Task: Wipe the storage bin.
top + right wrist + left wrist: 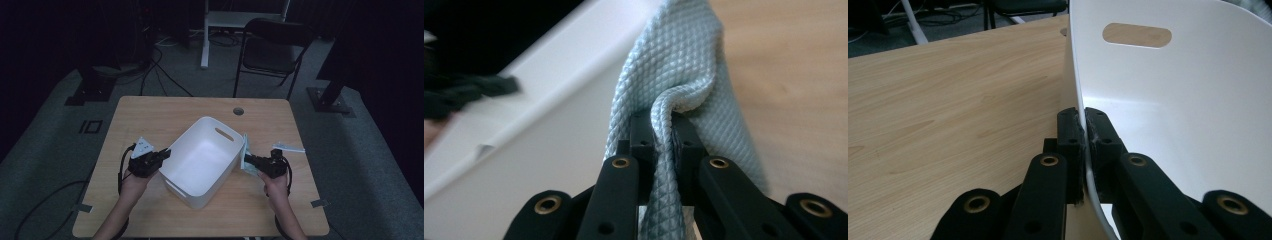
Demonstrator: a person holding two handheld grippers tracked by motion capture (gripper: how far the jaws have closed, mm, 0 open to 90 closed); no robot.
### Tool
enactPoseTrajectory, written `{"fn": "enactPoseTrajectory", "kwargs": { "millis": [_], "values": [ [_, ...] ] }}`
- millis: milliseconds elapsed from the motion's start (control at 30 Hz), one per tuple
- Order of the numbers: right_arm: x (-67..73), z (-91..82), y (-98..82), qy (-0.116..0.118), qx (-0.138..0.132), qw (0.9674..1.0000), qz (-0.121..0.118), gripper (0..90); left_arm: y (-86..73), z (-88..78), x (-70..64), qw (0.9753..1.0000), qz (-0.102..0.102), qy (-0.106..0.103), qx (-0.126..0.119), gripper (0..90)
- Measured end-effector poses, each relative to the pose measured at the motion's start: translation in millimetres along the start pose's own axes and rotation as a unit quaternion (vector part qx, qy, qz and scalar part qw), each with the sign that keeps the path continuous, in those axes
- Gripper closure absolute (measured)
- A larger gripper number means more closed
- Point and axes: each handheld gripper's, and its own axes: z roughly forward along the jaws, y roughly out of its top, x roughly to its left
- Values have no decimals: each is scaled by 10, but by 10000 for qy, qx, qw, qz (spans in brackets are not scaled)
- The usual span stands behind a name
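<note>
High view: white plastic bin (202, 159) at bench (150, 112) centre, long axis running 1 to 7 o'clock.
Left hand-held gripper (162, 154) is clamped shut on the bin's 9 o'clock wall. Right hand-held gripper (250, 160) pinches a light-blue waffle-weave cloth (246, 159) at the 3 o'clock wall; the bin opening lies toward 9 o'clock from that cloth, just beside it.

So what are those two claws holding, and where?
Left gripper pinches the white bin by its rim. Right gripper pinches a fold of the light blue cloth.
</note>
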Motion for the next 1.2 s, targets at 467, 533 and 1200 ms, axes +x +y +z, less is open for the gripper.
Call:
{"fn": "enactPoseTrajectory", "kwargs": {
  "millis": [467,533,1200],
  "values": [
    [164,1,28,-23,-37,9996,-287,834,2,4,-3,10000,29,-63,14,869],
    [151,19,18,-42,-7,9996,-279,834,2,4,-4,10000,27,-63,11,869],
    [35,136,-71,-217,237,9994,-102,833,6,3,-15,9999,120,-24,35,867]
  ]
}}
